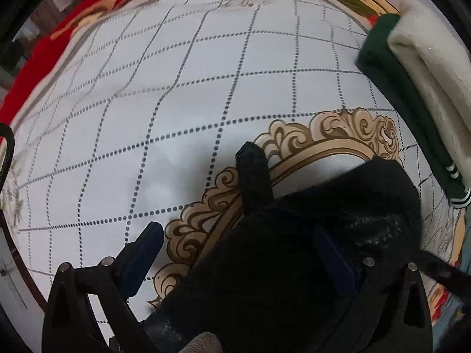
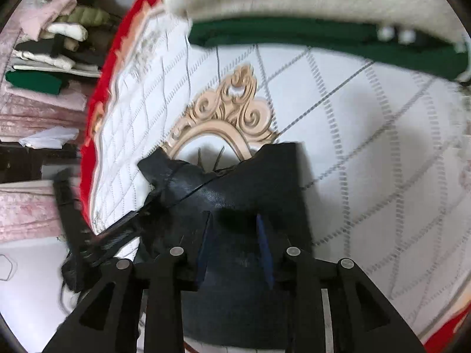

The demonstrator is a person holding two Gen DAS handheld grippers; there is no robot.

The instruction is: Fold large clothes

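A black leather-like garment (image 1: 294, 250) lies bunched on the white quilted bed cover (image 1: 176, 88) with a gold scroll ornament. My left gripper (image 1: 235, 244) stands wide open above it; the garment covers the right finger, the left fingertip (image 1: 153, 232) is bare. In the right wrist view the same black garment (image 2: 250, 182) lies folded flat between and ahead of my right gripper (image 2: 235, 223), whose jaws stand apart over it, not closed on it. A black strap (image 2: 117, 235) trails off to the left.
A folded green and cream garment (image 1: 412, 88) lies at the right of the bed; it also shows in the right wrist view (image 2: 323, 32). The cover has a red border (image 1: 44, 53). A pile of folded clothes (image 2: 53, 53) sits beyond the bed's left edge.
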